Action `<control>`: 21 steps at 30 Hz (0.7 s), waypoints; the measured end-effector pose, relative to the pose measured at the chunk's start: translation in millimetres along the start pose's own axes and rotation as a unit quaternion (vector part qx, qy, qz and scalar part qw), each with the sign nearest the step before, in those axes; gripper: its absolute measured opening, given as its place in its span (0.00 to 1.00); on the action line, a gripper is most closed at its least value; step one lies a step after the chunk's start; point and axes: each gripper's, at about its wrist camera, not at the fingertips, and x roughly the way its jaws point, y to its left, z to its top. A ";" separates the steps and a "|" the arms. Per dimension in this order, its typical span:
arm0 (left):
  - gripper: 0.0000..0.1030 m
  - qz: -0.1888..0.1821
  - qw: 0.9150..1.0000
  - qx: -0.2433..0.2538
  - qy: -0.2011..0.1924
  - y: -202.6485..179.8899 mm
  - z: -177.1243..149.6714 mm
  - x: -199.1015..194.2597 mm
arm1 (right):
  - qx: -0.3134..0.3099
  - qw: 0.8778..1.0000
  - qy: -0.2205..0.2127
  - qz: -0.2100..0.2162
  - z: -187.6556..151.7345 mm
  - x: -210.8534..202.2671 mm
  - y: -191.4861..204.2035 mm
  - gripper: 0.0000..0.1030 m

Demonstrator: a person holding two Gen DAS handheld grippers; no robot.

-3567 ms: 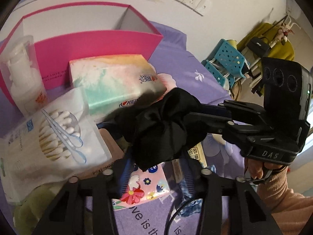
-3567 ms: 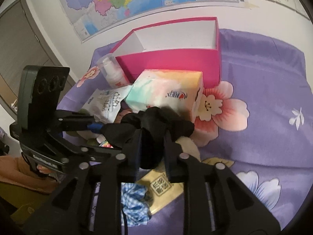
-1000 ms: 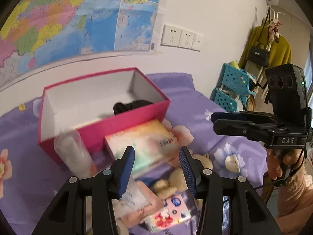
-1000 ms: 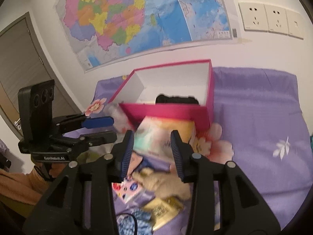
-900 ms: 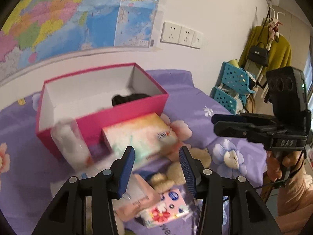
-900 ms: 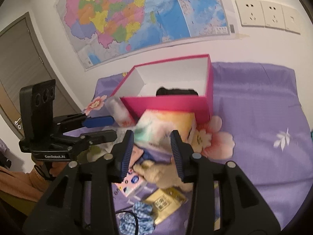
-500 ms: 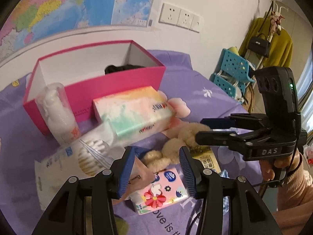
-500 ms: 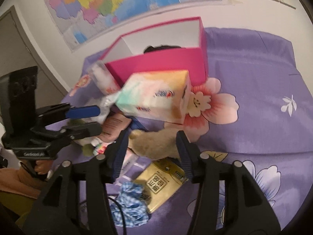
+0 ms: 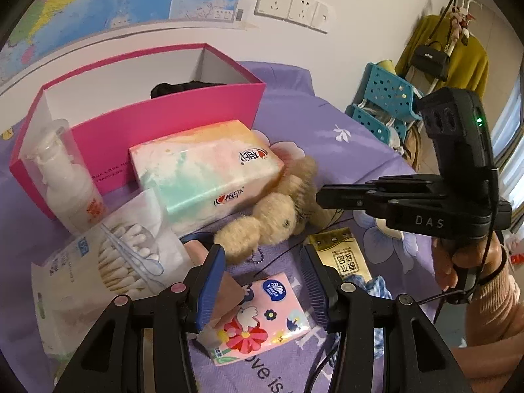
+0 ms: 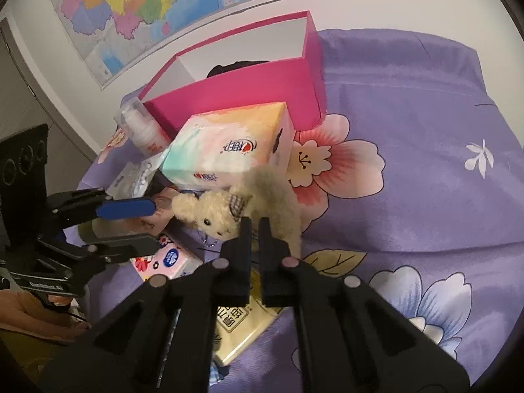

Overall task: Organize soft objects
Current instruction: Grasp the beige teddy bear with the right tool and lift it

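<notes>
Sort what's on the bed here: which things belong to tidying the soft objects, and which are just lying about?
Part of the job: plush toy, right gripper shut on its fur, pink box, black cloth inside it.

Lying about: tissue pack, pump bottle, cotton swabs, yellow packet, wall map.

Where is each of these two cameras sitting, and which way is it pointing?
Left wrist view: rides on the left gripper, looking forward and down past its open blue-padded fingers at the bed; the other hand shows at right.
Right wrist view: rides on the right gripper, looking down at the plush toy, jaws shut on its fur; the left gripper reaches in from the left.
Both views share the pink box, tissue pack, plush toy and purple bedsheet.
</notes>
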 end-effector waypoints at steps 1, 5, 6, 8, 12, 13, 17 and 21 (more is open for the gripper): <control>0.48 0.001 1.000 0.000 0.002 0.0 1.0 2.1 | -0.001 1.000 -0.002 -0.002 0.4 -0.2 0.5 0.05; 0.48 0.006 1.000 -0.003 0.007 1.6 4.8 8.8 | 0.008 1.000 -0.017 -0.007 4.4 -2.4 -3.6 0.45; 0.48 0.007 1.000 -0.002 0.008 2.0 5.4 10.3 | 0.005 1.000 -0.025 -0.012 6.0 -2.7 -3.8 0.53; 0.48 0.009 1.000 -0.002 0.012 2.9 7.5 13.9 | -0.006 1.000 -0.028 -0.012 10.5 0.5 -2.6 0.53; 0.48 0.009 1.000 -0.005 0.022 2.6 9.6 21.1 | -0.028 0.999 -0.020 -0.002 19.5 12.3 -0.1 0.46; 0.48 0.010 1.000 -0.003 0.025 1.7 9.6 22.7 | -0.032 0.999 -0.015 -0.001 19.9 15.5 0.1 0.37; 0.46 0.006 0.999 0.006 0.036 -3.1 9.1 29.2 | -0.027 0.999 -0.020 0.005 19.3 13.1 -4.2 0.29; 0.36 -0.014 0.999 0.002 0.029 -3.8 13.8 26.7 | -0.026 0.999 -0.043 0.016 20.9 -7.1 -1.4 0.28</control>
